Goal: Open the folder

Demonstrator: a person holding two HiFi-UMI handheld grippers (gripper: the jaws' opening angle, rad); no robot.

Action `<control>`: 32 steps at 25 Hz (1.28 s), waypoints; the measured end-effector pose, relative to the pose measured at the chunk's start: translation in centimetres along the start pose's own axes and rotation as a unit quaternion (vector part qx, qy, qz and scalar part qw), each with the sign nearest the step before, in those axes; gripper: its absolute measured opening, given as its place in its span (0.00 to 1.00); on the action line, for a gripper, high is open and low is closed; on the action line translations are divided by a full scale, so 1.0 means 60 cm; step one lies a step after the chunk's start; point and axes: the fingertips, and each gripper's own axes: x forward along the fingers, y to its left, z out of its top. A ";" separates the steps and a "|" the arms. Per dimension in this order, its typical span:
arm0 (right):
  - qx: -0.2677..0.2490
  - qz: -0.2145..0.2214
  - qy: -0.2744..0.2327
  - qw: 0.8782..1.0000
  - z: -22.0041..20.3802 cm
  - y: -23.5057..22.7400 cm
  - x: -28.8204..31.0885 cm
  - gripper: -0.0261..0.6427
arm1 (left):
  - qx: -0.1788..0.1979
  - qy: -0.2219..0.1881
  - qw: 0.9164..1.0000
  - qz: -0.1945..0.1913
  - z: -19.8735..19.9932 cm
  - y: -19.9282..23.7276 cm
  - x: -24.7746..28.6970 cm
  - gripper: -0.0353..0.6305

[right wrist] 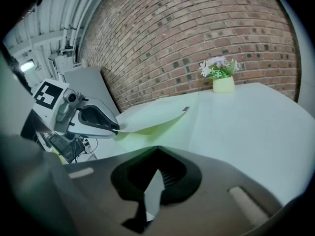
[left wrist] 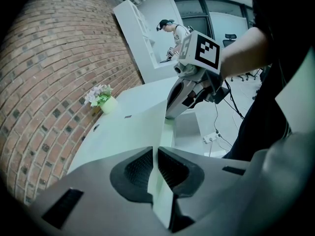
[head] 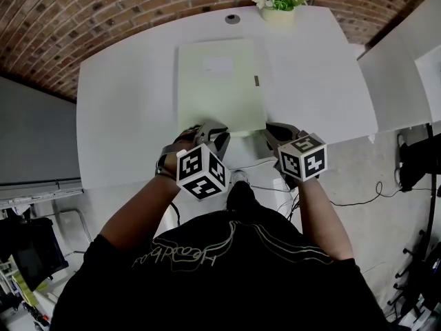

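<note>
A pale green folder point(head: 220, 88) lies flat on the white table point(head: 124, 116), with its near edge at the table's front. My left gripper point(head: 210, 135) is shut on the near left part of its top cover point(left wrist: 133, 127), and the thin sheet runs between the pads point(left wrist: 156, 154). In the right gripper view that cover point(right wrist: 152, 117) bows slightly up off the leaf under it, with the left gripper point(right wrist: 115, 128) pinching its edge. My right gripper point(head: 272, 135) is at the near right corner, shut on a thin pale edge of the folder point(right wrist: 156, 173).
A small pot of flowers point(head: 279, 2) stands at the table's far edge, beside a round cable hole point(head: 233, 19). A second white table point(head: 393, 88) stands to the right. Cables point(head: 358, 198) lie on the floor. A person point(left wrist: 172, 33) works far behind.
</note>
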 end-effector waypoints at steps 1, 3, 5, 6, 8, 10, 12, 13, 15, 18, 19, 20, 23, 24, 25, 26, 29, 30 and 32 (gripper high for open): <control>0.000 -0.001 0.003 1.000 0.000 0.000 0.000 0.04 | -0.001 -0.001 1.000 -0.001 0.000 0.000 0.000 0.10; 0.001 -0.002 0.007 1.000 0.000 0.000 0.001 0.04 | -0.002 -0.002 1.000 -0.002 0.000 0.001 -0.001 0.10; 0.001 -0.002 0.010 1.000 0.000 0.000 0.002 0.04 | -0.003 -0.002 1.000 -0.002 0.000 0.002 -0.002 0.10; 0.001 -0.002 0.011 1.000 -0.001 0.000 0.002 0.04 | -0.003 -0.002 1.000 -0.002 0.000 0.002 -0.002 0.10; -0.001 -0.004 0.015 1.000 -0.003 0.000 0.002 0.04 | -0.005 -0.002 1.000 -0.004 0.000 0.001 -0.002 0.10; -0.003 -0.005 0.018 1.000 -0.002 0.000 0.002 0.04 | -0.007 -0.002 1.000 -0.006 0.002 0.003 -0.003 0.10; -0.004 -0.004 0.019 1.000 0.000 -0.001 0.003 0.04 | -0.008 -0.003 1.000 -0.005 0.004 0.005 -0.003 0.10; -0.005 -0.004 0.020 1.000 0.000 -0.001 0.004 0.04 | -0.009 -0.003 1.000 -0.005 0.004 0.006 -0.003 0.10; -0.009 -0.006 0.023 1.000 -0.001 -0.002 0.004 0.04 | -0.011 -0.004 1.000 -0.005 0.005 0.006 -0.003 0.10; -0.012 -0.005 0.024 1.000 -0.002 -0.001 0.006 0.04 | -0.011 -0.004 1.000 -0.003 0.003 0.006 -0.004 0.10; -0.011 -0.006 0.025 1.000 -0.003 0.000 0.006 0.04 | -0.010 -0.002 1.000 -0.002 0.003 0.005 -0.004 0.10; -0.011 -0.007 0.028 1.000 -0.005 -0.001 0.006 0.04 | -0.007 -0.001 1.000 -0.001 0.002 0.005 -0.003 0.10; -0.015 -0.014 0.039 0.999 -0.007 -0.004 0.004 0.04 | -0.010 0.000 1.000 -0.002 0.003 0.004 -0.003 0.10; -0.015 -0.012 0.040 0.999 -0.007 -0.004 0.004 0.04 | -0.011 0.000 1.000 -0.003 0.004 0.005 -0.004 0.10; -0.015 -0.009 0.039 0.999 -0.007 -0.002 0.005 0.04 | -0.011 0.000 1.000 -0.002 0.004 0.006 -0.005 0.10; -0.014 -0.007 0.039 0.999 -0.006 -0.001 0.005 0.04 | -0.011 -0.001 1.000 0.001 0.006 0.007 -0.007 0.10; -0.019 -0.015 0.043 0.999 -0.007 -0.003 0.004 0.04 | -0.017 -0.007 1.000 0.010 0.011 0.018 -0.014 0.10; -0.021 -0.017 0.043 0.999 -0.007 -0.004 0.005 0.04 | -0.021 -0.009 1.000 0.008 0.011 0.019 -0.016 0.10; -0.021 -0.017 0.042 0.999 -0.007 -0.004 0.006 0.04 | -0.019 -0.008 1.000 0.009 0.009 0.018 -0.019 0.10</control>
